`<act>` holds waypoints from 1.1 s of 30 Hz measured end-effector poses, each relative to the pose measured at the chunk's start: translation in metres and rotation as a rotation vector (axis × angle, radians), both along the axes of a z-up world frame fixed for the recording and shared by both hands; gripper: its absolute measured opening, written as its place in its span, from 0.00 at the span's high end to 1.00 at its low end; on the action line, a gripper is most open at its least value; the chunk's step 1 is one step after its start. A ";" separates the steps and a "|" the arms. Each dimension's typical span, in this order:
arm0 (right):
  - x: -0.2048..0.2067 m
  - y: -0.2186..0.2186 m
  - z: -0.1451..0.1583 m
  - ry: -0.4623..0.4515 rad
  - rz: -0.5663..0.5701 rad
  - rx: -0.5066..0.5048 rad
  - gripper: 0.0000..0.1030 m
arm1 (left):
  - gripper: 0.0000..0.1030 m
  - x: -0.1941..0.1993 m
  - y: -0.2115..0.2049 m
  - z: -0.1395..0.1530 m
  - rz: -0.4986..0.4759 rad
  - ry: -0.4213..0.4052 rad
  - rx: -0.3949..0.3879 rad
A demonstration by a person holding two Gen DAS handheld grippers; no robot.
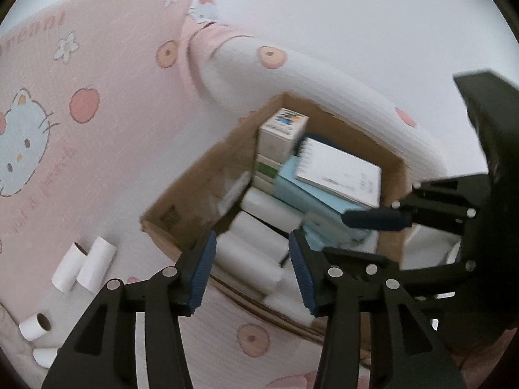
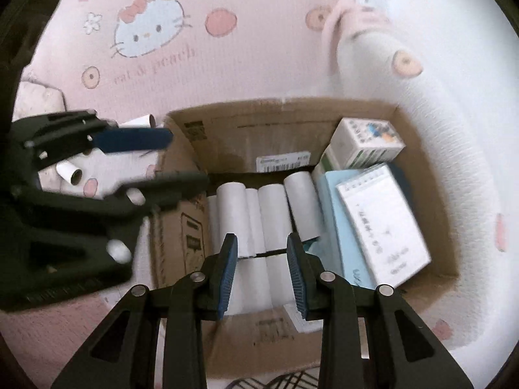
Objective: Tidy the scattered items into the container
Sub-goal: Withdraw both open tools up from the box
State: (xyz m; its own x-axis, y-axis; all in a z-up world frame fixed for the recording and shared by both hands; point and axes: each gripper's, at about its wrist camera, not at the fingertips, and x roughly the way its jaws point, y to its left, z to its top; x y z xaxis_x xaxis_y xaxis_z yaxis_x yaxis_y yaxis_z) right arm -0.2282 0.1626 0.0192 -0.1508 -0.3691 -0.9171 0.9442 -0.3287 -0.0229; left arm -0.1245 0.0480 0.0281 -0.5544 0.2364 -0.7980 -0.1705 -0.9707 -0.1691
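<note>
A brown cardboard box sits on a pink Hello Kitty bedsheet and holds several white paper tubes, a white notepad, a light blue book and a small printed carton. The box also shows in the left wrist view. My right gripper is open and empty, hovering over the tubes in the box. My left gripper is open and empty above the box's near edge. Loose white tubes lie on the sheet left of the box, two more further down.
A white pillow with peach prints lies behind and right of the box. The left gripper shows in the right wrist view at the box's left wall, over loose tubes. The right gripper shows in the left wrist view.
</note>
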 end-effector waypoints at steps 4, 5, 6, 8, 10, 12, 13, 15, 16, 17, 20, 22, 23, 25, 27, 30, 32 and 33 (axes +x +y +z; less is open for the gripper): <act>0.012 0.010 0.006 0.084 -0.017 -0.009 0.72 | 0.49 0.010 0.004 0.007 0.002 -0.001 0.037; 0.013 0.014 0.008 0.091 -0.019 -0.011 0.72 | 0.49 0.012 0.004 0.008 0.007 0.000 0.041; 0.012 0.018 0.010 0.094 -0.021 -0.014 0.71 | 0.49 0.015 0.004 0.010 0.017 0.004 0.039; 0.011 0.026 0.013 0.089 -0.049 -0.029 0.71 | 0.45 0.020 0.003 0.014 0.055 0.014 0.024; 0.011 0.038 0.022 0.095 -0.089 -0.040 0.71 | 0.41 0.028 0.003 0.018 0.091 0.025 0.008; 0.014 0.048 0.028 0.118 -0.137 -0.058 0.71 | 0.40 0.037 0.004 0.020 0.096 0.035 0.001; 0.016 0.052 0.031 0.128 -0.153 -0.070 0.70 | 0.39 0.044 0.006 0.021 0.089 0.043 -0.009; 0.023 0.061 0.035 0.133 -0.179 -0.101 0.64 | 0.37 0.050 0.011 0.022 0.075 0.048 -0.038; 0.027 0.065 0.036 0.133 -0.187 -0.112 0.58 | 0.36 0.056 0.015 0.022 0.075 0.055 -0.068; 0.031 0.068 0.037 0.135 -0.193 -0.120 0.56 | 0.36 0.059 0.018 0.022 0.079 0.063 -0.089; 0.039 0.080 0.038 0.117 -0.210 -0.140 0.54 | 0.36 0.064 0.024 0.020 0.061 0.059 -0.103; 0.038 0.086 0.038 0.100 -0.232 -0.149 0.51 | 0.36 0.064 0.024 0.020 0.062 0.053 -0.102; 0.036 0.089 0.038 0.089 -0.252 -0.156 0.50 | 0.36 0.064 0.024 0.020 0.067 0.054 -0.107; 0.033 0.091 0.035 0.080 -0.274 -0.149 0.50 | 0.36 0.066 0.028 0.022 0.060 0.066 -0.129; 0.033 0.091 0.034 0.084 -0.278 -0.144 0.50 | 0.36 0.068 0.032 0.023 0.055 0.081 -0.162; 0.035 0.091 0.033 0.090 -0.272 -0.147 0.50 | 0.36 0.070 0.039 0.027 0.055 0.109 -0.226; 0.036 0.090 0.033 0.095 -0.270 -0.148 0.50 | 0.36 0.072 0.041 0.029 0.058 0.126 -0.248; 0.036 0.090 0.034 0.096 -0.268 -0.150 0.50 | 0.36 0.072 0.040 0.029 0.058 0.127 -0.248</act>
State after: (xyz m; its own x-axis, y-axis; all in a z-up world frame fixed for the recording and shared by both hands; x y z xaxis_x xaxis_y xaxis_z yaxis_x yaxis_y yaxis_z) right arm -0.1917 0.2523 0.0529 -0.3443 -0.4345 -0.8322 0.8195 -0.5717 -0.0406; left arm -0.0521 0.0884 0.0575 -0.6607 0.0072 -0.7506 -0.1179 -0.9885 0.0943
